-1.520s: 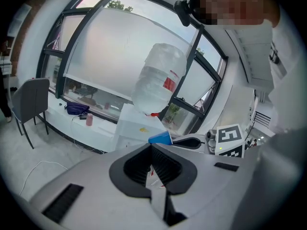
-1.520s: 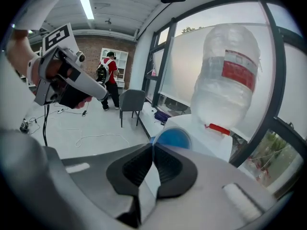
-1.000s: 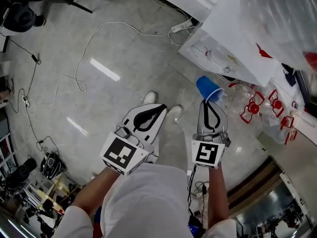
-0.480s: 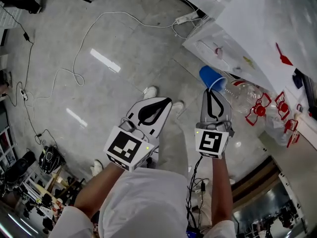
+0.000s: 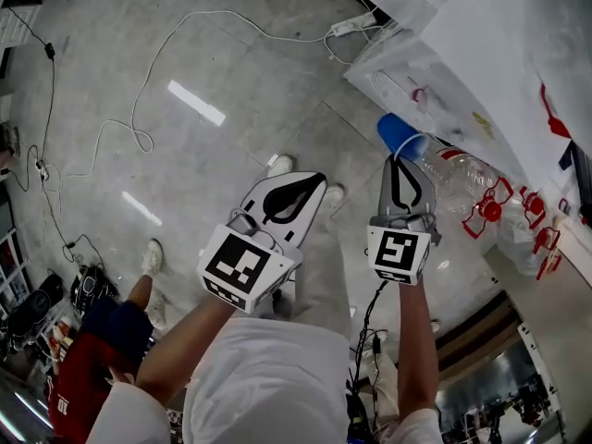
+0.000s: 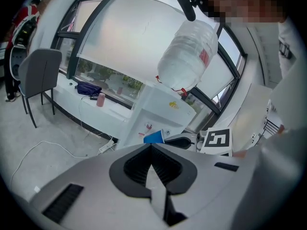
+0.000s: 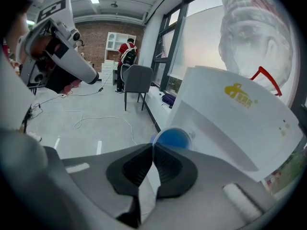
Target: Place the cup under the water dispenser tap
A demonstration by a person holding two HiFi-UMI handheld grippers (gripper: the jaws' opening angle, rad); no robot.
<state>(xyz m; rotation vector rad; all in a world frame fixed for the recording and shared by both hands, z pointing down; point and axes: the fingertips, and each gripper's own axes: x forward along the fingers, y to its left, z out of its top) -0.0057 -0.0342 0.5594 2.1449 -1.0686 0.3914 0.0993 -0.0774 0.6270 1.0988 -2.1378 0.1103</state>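
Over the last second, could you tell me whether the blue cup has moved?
Yes. In the right hand-held gripper, the blue cup has edged closer to the water dispenser.

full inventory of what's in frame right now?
cup: 1, blue, rim pinched in the right gripper, near the dispenser
water dispenser: 1, white, by the window
water bottle: 1, clear, upended on the dispenser
power strip: 1, white, floor
cable: 1, white, looped across the floor
chair: 1, grey, by the window
bystander: 1, red top, beyond the chair
left gripper: 1, grey-white, shut, empty
right gripper: 1, grey-white, shut on cup
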